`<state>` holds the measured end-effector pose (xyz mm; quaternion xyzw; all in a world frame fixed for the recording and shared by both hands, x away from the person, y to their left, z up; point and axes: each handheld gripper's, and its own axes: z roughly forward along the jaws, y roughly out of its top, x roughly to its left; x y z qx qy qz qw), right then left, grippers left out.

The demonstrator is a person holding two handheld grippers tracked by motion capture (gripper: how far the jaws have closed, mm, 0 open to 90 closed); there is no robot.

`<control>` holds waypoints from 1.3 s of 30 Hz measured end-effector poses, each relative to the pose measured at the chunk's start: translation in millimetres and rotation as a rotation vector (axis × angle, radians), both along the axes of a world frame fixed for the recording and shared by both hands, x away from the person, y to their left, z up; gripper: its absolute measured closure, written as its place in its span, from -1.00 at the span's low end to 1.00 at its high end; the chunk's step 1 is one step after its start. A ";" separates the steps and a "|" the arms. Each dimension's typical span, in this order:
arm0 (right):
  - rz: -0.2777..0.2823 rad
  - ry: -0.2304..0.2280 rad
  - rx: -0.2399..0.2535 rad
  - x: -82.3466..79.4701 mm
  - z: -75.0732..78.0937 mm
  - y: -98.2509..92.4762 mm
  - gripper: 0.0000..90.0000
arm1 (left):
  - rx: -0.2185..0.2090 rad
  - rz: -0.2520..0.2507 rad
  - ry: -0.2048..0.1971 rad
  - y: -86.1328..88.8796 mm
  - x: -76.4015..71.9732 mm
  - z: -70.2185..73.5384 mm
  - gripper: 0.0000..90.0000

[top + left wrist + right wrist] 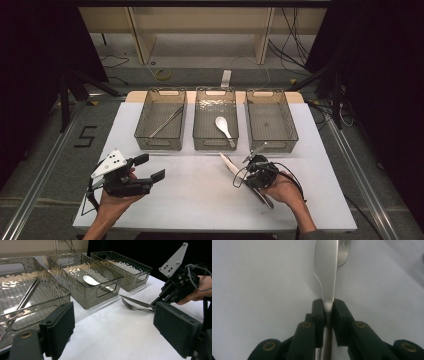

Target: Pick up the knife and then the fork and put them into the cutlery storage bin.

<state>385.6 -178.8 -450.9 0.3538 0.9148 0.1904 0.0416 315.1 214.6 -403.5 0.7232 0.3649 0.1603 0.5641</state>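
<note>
My right gripper [243,173] [327,306] is shut on a silver table knife [229,162] [325,270], its pads pressing the blade's base from both sides. The knife's blade points toward the baskets, low over the white table. A silver fork [257,150] [344,250] lies just beside the knife, in front of the right basket. The left gripper view shows the knife [136,302] and fork [132,307] side by side with the right gripper [156,303] at their near end. My left gripper [150,167] [117,332] is open at the table's left front, with nothing between its jaws.
Three clear wire-patterned baskets stand in a row at the back. The left basket [161,91] holds long metal chopsticks [165,122], the middle basket [216,90] a white spoon [222,125], and the right basket [295,135] nothing. The white table top [200,195] lies between the hands.
</note>
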 end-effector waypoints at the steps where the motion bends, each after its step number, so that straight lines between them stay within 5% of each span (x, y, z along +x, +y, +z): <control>1: 0.003 -0.008 0.004 -0.4 1.0 0.0 0.80 | 0.001 0.000 0.000 0.0 0.0 0.0 -0.62; 26: -0.063 -0.085 0.119 3.2 33.4 -26.9 0.81 | -0.008 0.013 -0.002 1.4 0.9 -0.3 -0.62; 39: -0.159 -0.146 0.207 41.4 67.8 -45.4 0.80 | -0.021 0.015 0.001 1.9 1.2 0.2 -0.62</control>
